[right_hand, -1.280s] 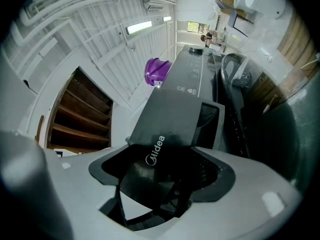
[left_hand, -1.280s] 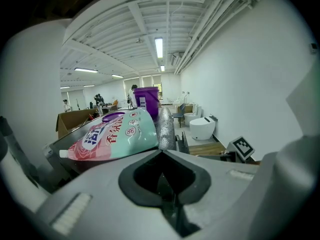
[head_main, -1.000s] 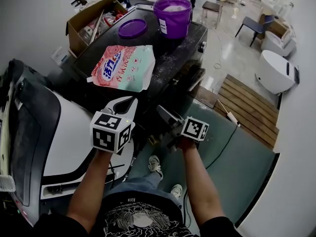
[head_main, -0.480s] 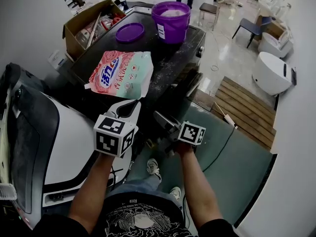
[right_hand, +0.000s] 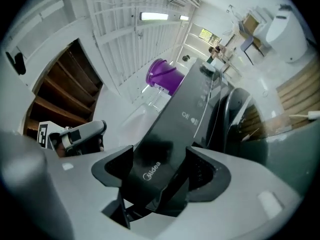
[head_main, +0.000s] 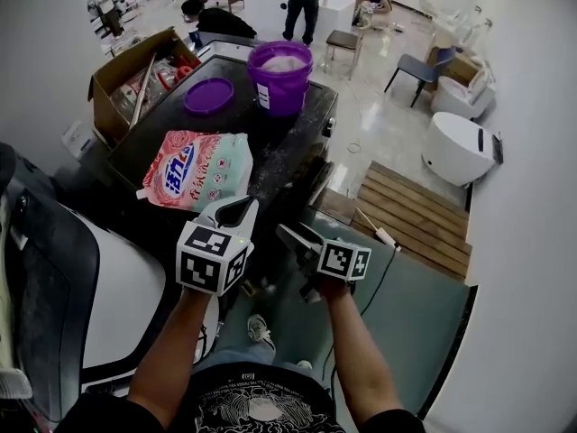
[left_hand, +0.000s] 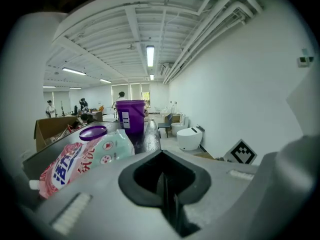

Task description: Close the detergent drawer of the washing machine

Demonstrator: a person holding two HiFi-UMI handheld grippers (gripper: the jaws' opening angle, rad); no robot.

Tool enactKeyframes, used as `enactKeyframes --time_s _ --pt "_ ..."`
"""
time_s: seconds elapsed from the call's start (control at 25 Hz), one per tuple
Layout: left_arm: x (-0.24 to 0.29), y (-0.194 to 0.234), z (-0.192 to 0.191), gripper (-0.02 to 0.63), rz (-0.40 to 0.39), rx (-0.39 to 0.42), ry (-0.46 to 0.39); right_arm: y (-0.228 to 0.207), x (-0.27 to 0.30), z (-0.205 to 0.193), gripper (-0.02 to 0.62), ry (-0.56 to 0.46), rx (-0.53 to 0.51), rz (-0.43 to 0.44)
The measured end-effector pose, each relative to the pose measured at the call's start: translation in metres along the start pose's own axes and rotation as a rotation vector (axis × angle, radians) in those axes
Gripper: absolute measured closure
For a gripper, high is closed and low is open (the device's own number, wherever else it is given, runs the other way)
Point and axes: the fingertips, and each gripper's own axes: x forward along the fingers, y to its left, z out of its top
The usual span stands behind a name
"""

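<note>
The washing machine point(head_main: 270, 152) has a dark top that runs away from me. In the right gripper view, its glossy black drawer front point(right_hand: 155, 169), marked Midea, lies between the jaws of my right gripper point(right_hand: 160, 164). Those jaws stand wide and have just been closing. I cannot see whether the pads touch the front. In the head view the right gripper point(head_main: 290, 234) sits at the machine's near front edge. My left gripper point(head_main: 239, 207) hovers beside it, shut point(left_hand: 162, 181) and empty, over the near end of the top.
A pink-and-green detergent bag point(head_main: 194, 170), a purple lid point(head_main: 208, 96) and a purple bucket point(head_main: 281, 78) lie on the machine's top. A cardboard box point(head_main: 122, 84) stands to its left. A white appliance point(head_main: 117, 296) is at my left, a wooden pallet point(head_main: 415, 215) to the right.
Both grippers have moved a little up and toward the machine's front. The right gripper has rolled slightly. My view has tilted up and shows more of the room.
</note>
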Motion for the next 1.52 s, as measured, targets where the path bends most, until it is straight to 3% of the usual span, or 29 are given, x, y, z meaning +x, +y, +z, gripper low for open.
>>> enactKeyframes --time_s 0.36,0.76,1.16,1.52 --pt "0.012 0.013 0.062 0.606 -0.048 0.022 -0.104 0.008 -0.034 0.090 0.360 -0.115 -0.181 -0.218" --pt "0.029 0.034 0.107 0.606 -0.109 0.060 -0.157 0.039 -0.051 0.165 0.422 -0.236 -0.355 -0.377" --pt "0.047 0.034 0.136 0.606 -0.140 0.085 -0.188 0.066 -0.079 0.214 0.475 -0.272 -0.529 -0.520" --pt "0.062 0.019 0.154 0.606 -0.083 0.086 -0.197 0.087 -0.121 0.262 0.529 -0.292 -0.688 -0.577"
